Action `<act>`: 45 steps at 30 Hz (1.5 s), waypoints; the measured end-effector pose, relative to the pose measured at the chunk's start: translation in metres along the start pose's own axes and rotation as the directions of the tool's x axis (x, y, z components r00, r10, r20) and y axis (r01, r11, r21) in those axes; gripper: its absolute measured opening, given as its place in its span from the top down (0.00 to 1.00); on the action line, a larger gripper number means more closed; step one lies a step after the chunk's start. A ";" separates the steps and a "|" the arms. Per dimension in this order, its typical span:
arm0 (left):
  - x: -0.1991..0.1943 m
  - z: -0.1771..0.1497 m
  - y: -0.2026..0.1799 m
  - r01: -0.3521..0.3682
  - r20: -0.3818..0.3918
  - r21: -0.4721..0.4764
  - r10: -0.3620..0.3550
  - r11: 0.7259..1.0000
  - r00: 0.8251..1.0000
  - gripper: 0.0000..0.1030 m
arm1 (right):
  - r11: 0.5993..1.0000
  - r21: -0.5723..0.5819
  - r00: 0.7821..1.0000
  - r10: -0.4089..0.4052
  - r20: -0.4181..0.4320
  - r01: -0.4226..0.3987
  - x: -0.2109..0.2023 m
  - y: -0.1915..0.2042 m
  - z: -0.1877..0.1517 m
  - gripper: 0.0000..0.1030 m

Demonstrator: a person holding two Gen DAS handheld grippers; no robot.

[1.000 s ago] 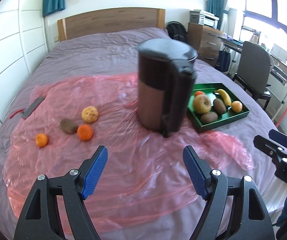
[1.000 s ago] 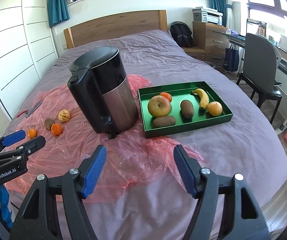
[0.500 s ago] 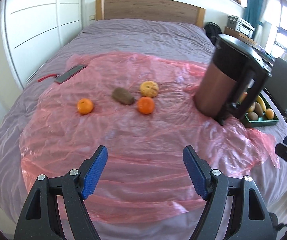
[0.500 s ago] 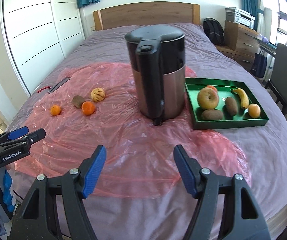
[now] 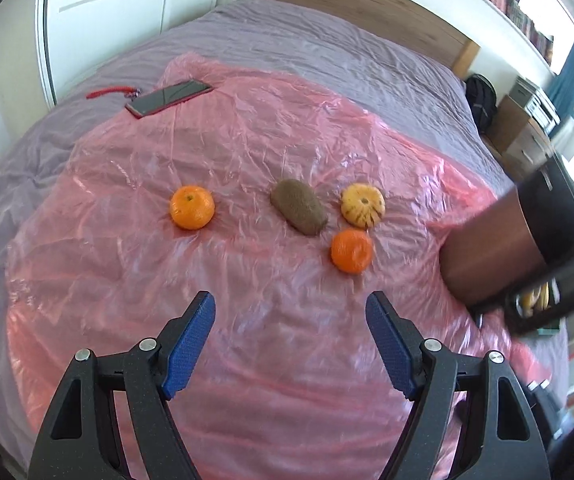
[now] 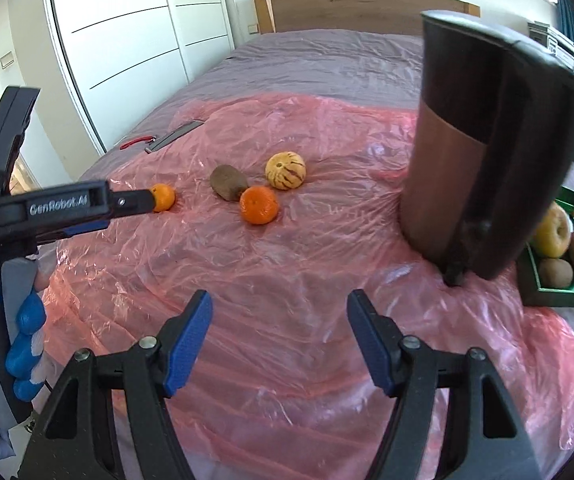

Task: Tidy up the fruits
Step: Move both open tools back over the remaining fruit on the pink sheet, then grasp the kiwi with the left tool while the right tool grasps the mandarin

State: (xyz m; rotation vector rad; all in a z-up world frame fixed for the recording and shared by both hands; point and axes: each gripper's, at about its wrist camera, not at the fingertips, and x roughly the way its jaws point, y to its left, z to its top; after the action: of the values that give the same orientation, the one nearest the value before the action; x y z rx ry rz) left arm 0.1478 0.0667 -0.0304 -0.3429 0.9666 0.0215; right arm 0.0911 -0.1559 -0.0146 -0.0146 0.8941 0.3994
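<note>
Loose fruit lies on the pink plastic sheet [image 5: 247, 140]: a left orange [image 5: 191, 207], a brown kiwi [image 5: 298, 207], a striped yellow fruit [image 5: 363, 205] and a second orange [image 5: 351, 250]. My left gripper [image 5: 290, 314] hovers open in front of them, nothing between its blue pads. In the right wrist view the same kiwi [image 6: 228, 182], striped fruit [image 6: 285, 170] and orange [image 6: 259, 205] lie beyond my open right gripper [image 6: 279, 312]. The green tray [image 6: 559, 294] at the right edge holds an apple [image 6: 553, 230], kiwis and a banana.
A tall black and copper kettle [image 6: 483, 152] stands between the loose fruit and the tray. A phone [image 5: 169, 98] with a red strap lies at the sheet's far left edge. A gloved hand [image 6: 23, 344] holds the left gripper at left. White wardrobe and wooden headboard stand behind.
Both grippers have swung left and dropped closer to the bed; the loose fruit now sits centred and larger, while the kettle and tray have slid to the right edge. Jaw openings are unchanged.
</note>
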 end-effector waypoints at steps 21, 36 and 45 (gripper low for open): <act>0.135 0.083 0.000 -0.051 -0.217 -0.283 -0.012 0.958 0.976 0.34 | 0.983 0.119 0.985 0.151 -0.081 -0.141 0.150 -0.008 0.070 0.02; 0.166 0.084 0.016 -0.057 -0.282 -0.362 -0.052 0.930 0.958 0.53 | 0.978 0.062 0.972 0.204 -0.119 -0.198 0.180 -0.008 0.076 0.46; 0.166 0.078 0.021 -0.037 -0.255 -0.344 -0.056 0.938 0.965 0.58 | 0.985 0.005 0.974 0.169 -0.149 -0.170 0.193 0.001 0.075 0.47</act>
State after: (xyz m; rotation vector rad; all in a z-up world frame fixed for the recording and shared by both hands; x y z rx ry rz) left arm 0.3018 0.0877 -0.1296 -0.6898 1.2255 0.1427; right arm 0.2548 -0.0774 -0.1136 0.0255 1.0455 0.5671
